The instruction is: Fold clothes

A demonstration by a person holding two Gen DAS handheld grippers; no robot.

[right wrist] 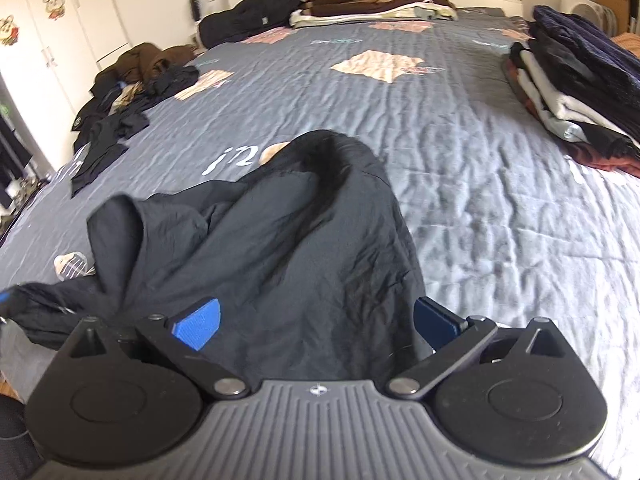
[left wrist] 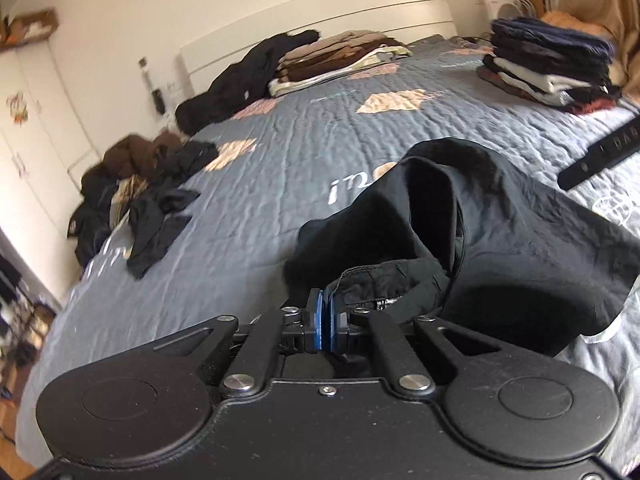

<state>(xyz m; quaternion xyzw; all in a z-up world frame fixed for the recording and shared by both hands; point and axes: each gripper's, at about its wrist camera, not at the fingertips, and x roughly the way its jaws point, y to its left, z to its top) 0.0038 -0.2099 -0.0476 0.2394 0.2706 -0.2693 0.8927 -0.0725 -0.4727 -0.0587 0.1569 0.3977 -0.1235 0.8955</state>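
the left claw (left wrist: 326, 320) sits low over the near edge of the bed, its blue pads pressed together on a hemmed edge of the black garment (left wrist: 480, 232), which rises from the pinch in a loose, rumpled hump. from the other side, the right claw (right wrist: 316, 322) is spread wide, one blue pad at each side of the same black garment (right wrist: 280, 248); the cloth lies between the pads, and neither pad is pressed into it as far as i can tell. the garment lies bunched on the grey quilted bedspread (right wrist: 460, 168), near the foot of the bed, with a fold standing up toward the middle and a flap trailing off to the left. a little past it, white lettering on the bedspread peeks out from behind the cloth. in the left wrist view a black strap-like part (left wrist: 600, 152) crosses the right edge; i cannot tell what it is. further along the left side of the bed lies a heap of unfolded clothes (right wrist: 124, 92), dark and brown pieces tangled together. on the right side stands a stack of folded clothes (right wrist: 580, 92), dark on top, pale and red lower down. at the far end, against the white headboard (left wrist: 320, 20), rests another folded stack (right wrist: 372, 2) in browns and creams, with a black jacket (right wrist: 272, 4) slumped beside it.
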